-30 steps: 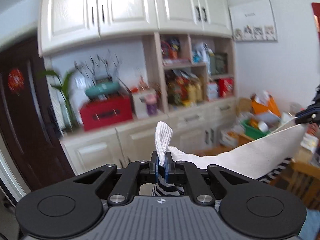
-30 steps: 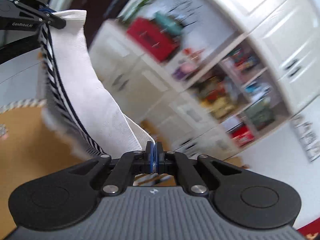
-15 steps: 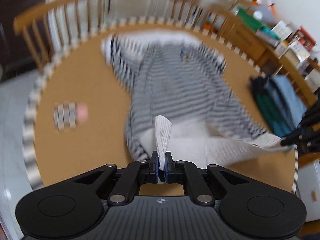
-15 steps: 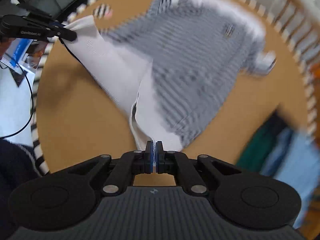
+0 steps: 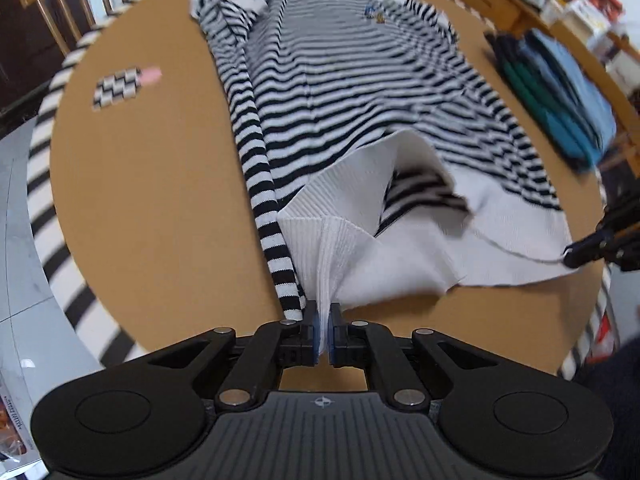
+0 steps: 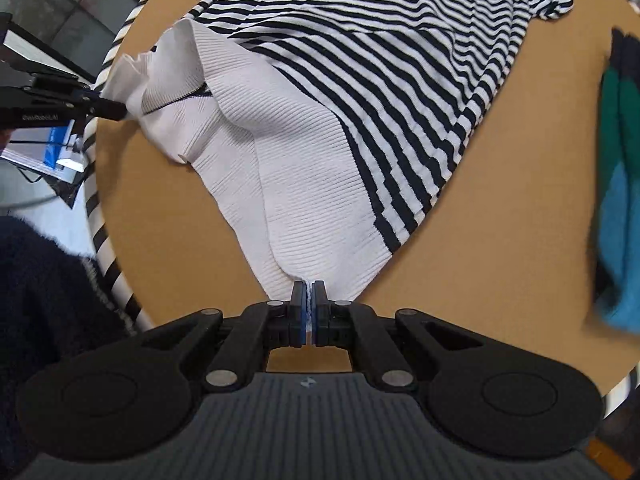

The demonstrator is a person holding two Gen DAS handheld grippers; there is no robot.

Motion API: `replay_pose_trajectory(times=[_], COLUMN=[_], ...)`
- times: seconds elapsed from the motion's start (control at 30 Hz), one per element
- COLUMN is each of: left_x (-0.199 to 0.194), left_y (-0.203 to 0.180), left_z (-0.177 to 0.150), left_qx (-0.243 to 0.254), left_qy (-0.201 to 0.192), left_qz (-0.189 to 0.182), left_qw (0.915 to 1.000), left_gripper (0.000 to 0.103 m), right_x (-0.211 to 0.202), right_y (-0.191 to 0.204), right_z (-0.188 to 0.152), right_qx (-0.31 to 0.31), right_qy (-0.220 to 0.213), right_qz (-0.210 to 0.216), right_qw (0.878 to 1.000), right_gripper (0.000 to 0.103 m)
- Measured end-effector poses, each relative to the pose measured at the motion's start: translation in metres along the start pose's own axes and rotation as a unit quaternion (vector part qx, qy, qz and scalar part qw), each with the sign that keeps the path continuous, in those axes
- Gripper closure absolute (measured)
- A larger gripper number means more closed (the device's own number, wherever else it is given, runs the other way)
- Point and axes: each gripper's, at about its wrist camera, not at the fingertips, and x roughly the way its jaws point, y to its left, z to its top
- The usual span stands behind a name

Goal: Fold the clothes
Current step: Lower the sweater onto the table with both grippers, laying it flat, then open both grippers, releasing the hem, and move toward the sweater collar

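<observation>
- The left gripper [image 5: 324,322] is seen at the lower centre of the left wrist view, its jaws clamped on a gathered fold of the white ribbed hem [image 5: 400,256] of a black-and-white striped sweater [image 5: 360,80].
- The right gripper [image 6: 307,308] is pictured at the lower centre of the right wrist view, likewise pinched tight on the white hem [image 6: 304,208] at its other corner.
- In the left wrist view, the right gripper [image 5: 576,256] is caught at the right edge of the frame, where the far hem corner is held; in the right wrist view, the left gripper [image 6: 116,112] appears at the left edge, with the hem bunched at its tip.
- Between the two grippers the hem is shown slack and rippled, a loose fold raised near the middle.
- The sweater is laid out across a round brown table [image 5: 152,208], its body spread toward the top of both frames and one striped sleeve [image 5: 256,152] run down the left side toward the left gripper.
- The table's edge is ringed by a black-and-white striped band [image 5: 44,152].
- A small checkered card with a pink end [image 5: 124,86] is seen on the table at the upper left of the left wrist view, well apart from the sweater.
- A stack of folded clothes [image 5: 560,84] in green and blue is pictured at the right of the table, blurred in both views.
- A wooden chair back [image 5: 76,4] is visible beyond the table at the upper left.
</observation>
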Motion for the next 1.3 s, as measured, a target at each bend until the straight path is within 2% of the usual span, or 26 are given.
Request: replay_pose_trajectory(times=[0.13,0.17,0.2,0.23,0.27,0.4,0.5,0.53,0.57,0.63,0.7,0.8,0.93,0.97,1.0,1.03,1.07,1.1,1.17,1.3], left_x=[-0.003,-0.010,-0.016,-0.024,-0.032,-0.051,-0.052,-0.048,-0.042,-0.028,-0.008,0.009,0.017,0.019,0.021,0.022,0.023,0.022,0.015,0.002], left_y=[0.017,0.024,0.030,0.036,0.043,0.039,0.018,0.007,-0.006,-0.034,-0.049,-0.058,-0.054,-0.051,-0.048,-0.047,-0.046,-0.044,-0.041,-0.037], left_z=[-0.006,-0.007,-0.009,-0.012,-0.016,-0.003,0.019,0.027,0.029,0.033,0.032,0.025,0.027,0.025,0.023,0.021,0.020,0.018,0.011,-0.011], left_qx=[-0.014,-0.023,-0.031,-0.038,-0.045,-0.008,0.033,0.044,0.059,0.087,0.116,0.108,0.080,0.076,0.072,0.069,0.065,0.058,0.048,0.059], left_qy=[0.007,0.007,0.006,0.009,0.012,-0.023,-0.065,-0.077,-0.083,-0.095,-0.093,-0.099,-0.103,-0.099,-0.096,-0.090,-0.084,-0.080,-0.075,-0.045], left_qz=[0.010,0.009,0.007,0.007,0.007,0.034,0.052,0.046,0.042,0.033,0.063,0.098,0.101,0.097,0.092,0.084,0.076,0.066,0.054,0.049], left_qw=[0.9998,0.9997,0.9995,0.9992,0.9989,0.9991,0.9960,0.9950,0.9939,0.9911,0.9869,0.9843,0.9864,0.9874,0.9885,0.9900,0.9914,0.9929,0.9945,0.9960], left_gripper=[0.092,0.089,0.077,0.072,0.072,0.072,0.063,0.060,0.059,0.057,0.057,0.057,0.057,0.059,0.065,0.080,0.089,0.094,0.096,0.096], right_x=[0.008,0.001,-0.005,-0.012,-0.014,-0.023,-0.030,-0.032,-0.034,-0.021,-0.007,0.012,0.032,0.031,0.030,0.030,0.029,0.028,0.027,0.022], right_y=[-0.006,-0.010,-0.014,-0.018,-0.018,-0.016,-0.015,-0.014,-0.014,-0.004,0.005,0.019,0.033,0.032,0.031,0.030,0.029,0.027,0.025,0.023], right_z=[-0.010,-0.012,-0.015,-0.018,-0.013,0.005,0.019,0.023,0.028,0.035,0.042,0.052,0.064,0.064,0.064,0.064,0.064,0.064,0.065,0.059], right_qx=[0.023,0.027,0.031,0.035,0.029,0.002,-0.018,-0.025,-0.032,-0.051,-0.070,-0.098,-0.135,-0.133,-0.131,-0.130,-0.128,-0.127,-0.124,-0.131], right_qy=[0.003,-0.006,-0.015,-0.023,-0.033,-0.073,-0.103,-0.113,-0.123,-0.127,-0.131,-0.137,-0.142,-0.139,-0.136,-0.132,-0.129,-0.126,-0.119,-0.099], right_qz=[-0.003,-0.005,-0.008,-0.010,-0.014,-0.029,-0.040,-0.044,-0.048,-0.044,-0.041,-0.036,-0.030,-0.022,-0.014,-0.006,0.002,0.010,0.026,0.057], right_qw=[1.000,1.000,0.999,0.999,0.999,0.997,0.994,0.992,0.991,0.990,0.988,0.985,0.980,0.981,0.982,0.983,0.983,0.984,0.985,0.985], right_gripper=[0.094,0.088,0.083,0.070,0.069,0.068,0.068,0.063,0.054,0.048,0.048,0.049,0.049,0.057,0.068,0.095,0.098,0.099,0.099,0.099])
